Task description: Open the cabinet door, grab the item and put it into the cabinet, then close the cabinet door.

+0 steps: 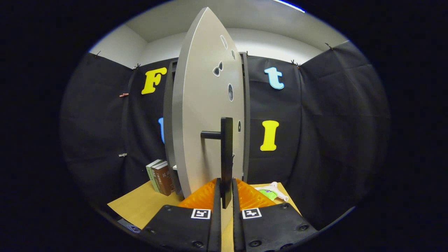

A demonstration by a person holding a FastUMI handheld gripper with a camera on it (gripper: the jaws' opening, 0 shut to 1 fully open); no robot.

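The grey cabinet door (206,115) stands swung out toward me, edge-on, with the cabinet frame (246,119) behind it. Its black bar handle (226,154) runs vertically down the door's front and its lower end sits between my fingers. My gripper (226,190) is shut on that handle, both pads pressing its sides. A small white and green toy (271,191) lies on the wooden table (140,204) just right of the fingers, beside the cabinet's foot.
Two upright books (161,176) lean against the cabinet's left side on the table. The black cloth wall closes in behind and on both sides. The table's front edge lies close below the gripper.
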